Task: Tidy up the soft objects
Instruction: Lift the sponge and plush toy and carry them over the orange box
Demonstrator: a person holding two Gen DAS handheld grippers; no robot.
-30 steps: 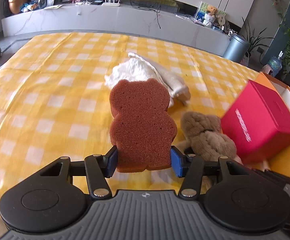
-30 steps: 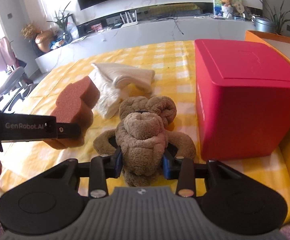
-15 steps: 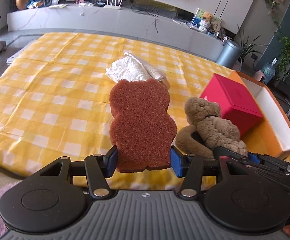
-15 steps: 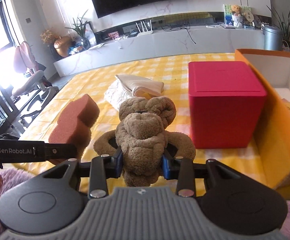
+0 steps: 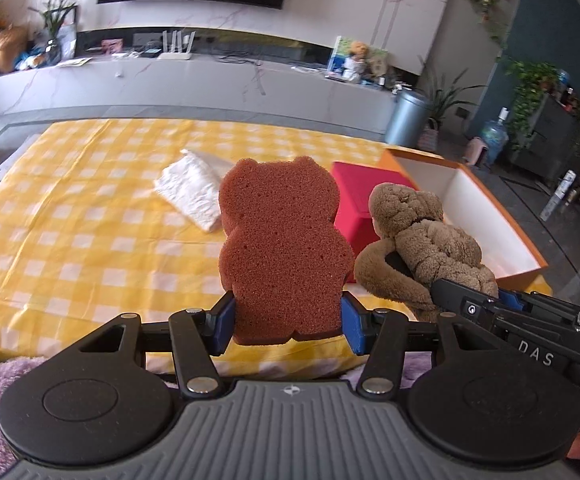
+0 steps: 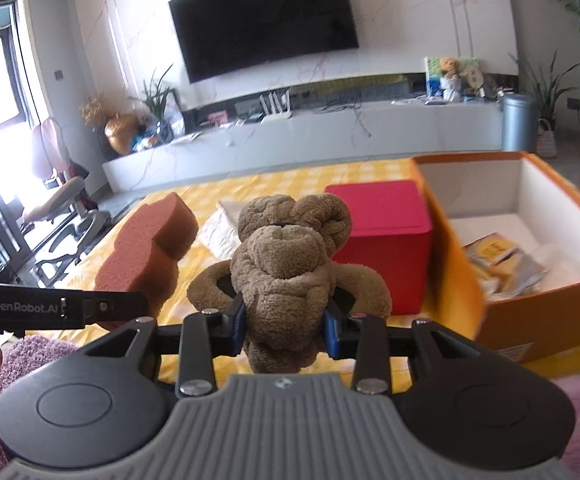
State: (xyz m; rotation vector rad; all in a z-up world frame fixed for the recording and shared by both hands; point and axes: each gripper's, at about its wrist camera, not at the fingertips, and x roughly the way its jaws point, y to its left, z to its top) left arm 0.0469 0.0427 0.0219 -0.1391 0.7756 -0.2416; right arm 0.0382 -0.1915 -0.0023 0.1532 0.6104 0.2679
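Two soft things hang above the yellow checked cloth (image 5: 70, 232): my left claw (image 5: 286, 326) is clamped on the bear-shaped sponge (image 5: 282, 248), my right claw (image 6: 284, 330) on the brown plush toy (image 6: 286, 276), beside the orange box (image 6: 529, 312).

One bear-shaped sponge (image 5: 282, 252), one brown plush toy (image 6: 286, 268), one white cloth (image 5: 192, 190), one red box (image 6: 385, 232), one orange box (image 6: 541, 312), two tongs (image 5: 288, 322) (image 6: 286, 332).
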